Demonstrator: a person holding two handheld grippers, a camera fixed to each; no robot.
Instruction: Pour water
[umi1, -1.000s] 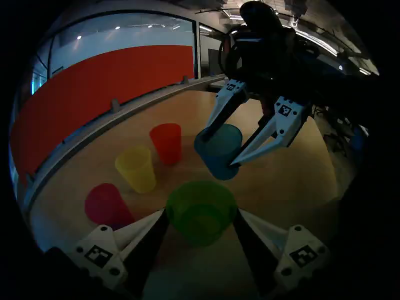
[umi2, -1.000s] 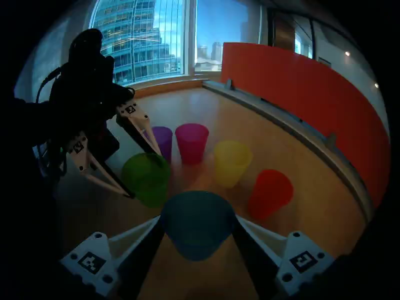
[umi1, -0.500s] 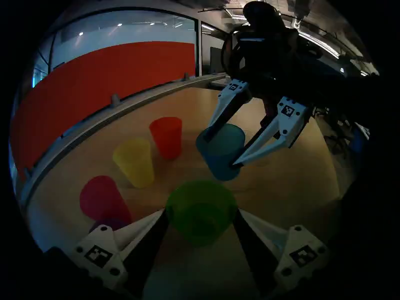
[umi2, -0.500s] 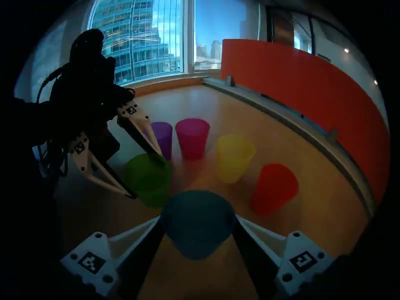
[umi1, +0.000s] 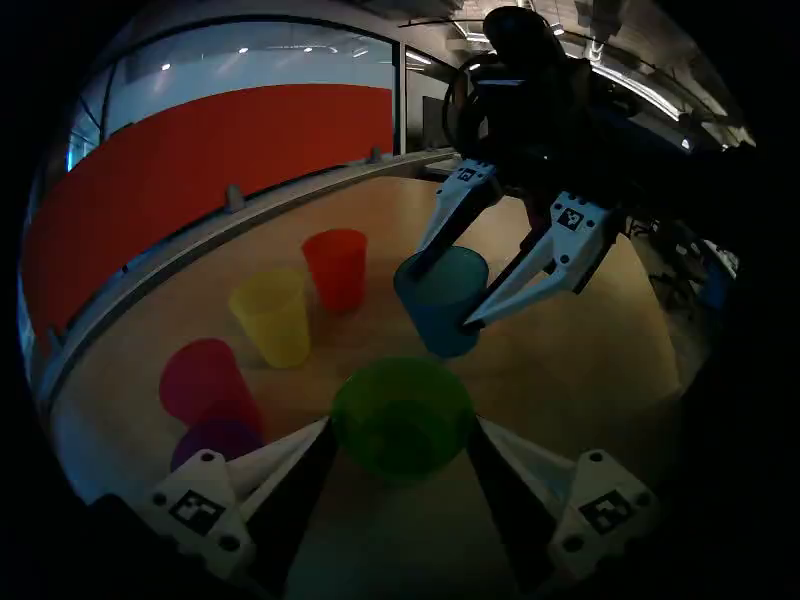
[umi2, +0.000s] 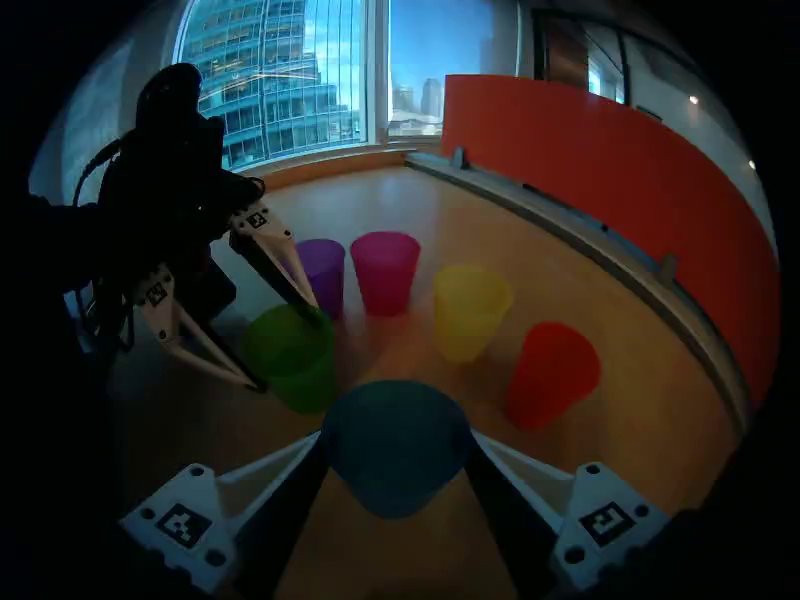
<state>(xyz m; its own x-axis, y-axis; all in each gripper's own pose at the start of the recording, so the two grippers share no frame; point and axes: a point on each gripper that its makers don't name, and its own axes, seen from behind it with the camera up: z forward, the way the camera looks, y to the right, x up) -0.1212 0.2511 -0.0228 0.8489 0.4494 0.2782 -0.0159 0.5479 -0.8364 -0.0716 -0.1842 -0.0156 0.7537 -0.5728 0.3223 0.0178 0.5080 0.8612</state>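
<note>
"Left gripper view: your left gripper (umi1: 400, 432) has its jaws drawn in narrow on the green cup (umi1: 402, 400), one finger pressed to each side of the wall, mouth up. I can't tell if there's water in it; the light is too dim."

"Agreed. In the right gripper view, your right gripper (umi2: 395, 445) does the same with the blue cup (umi2: 395, 470), jaws clamped on both sides. What's inside it is hidden too."

"Going outward, the two held cups are near one another but apart, blue just beyond green, and blue seems to lean a little. Off to the side, the red cup (umi1: 336, 268), yellow cup (umi1: 272, 315), magenta cup (umi1: 205, 385) and purple cup (umi1: 215, 440) stand in a row on the wooden counter (umi1: 560, 370), clear of both grippers."

"So I'd judge you're at the line-up before the pour: both cups are gripped, and neither is tipped far enough to spill."

"Next you'd want one rim brought close above the other's mouth, then a slow roll of that wrist with the receiving hand level. Blue is the one leaning, so it looks the likelier pourer, but that's a guess."

"Mind the squeeze as well. These look like thin plastic, so grip no harder as you tilt, and steer clear of the row."
</note>
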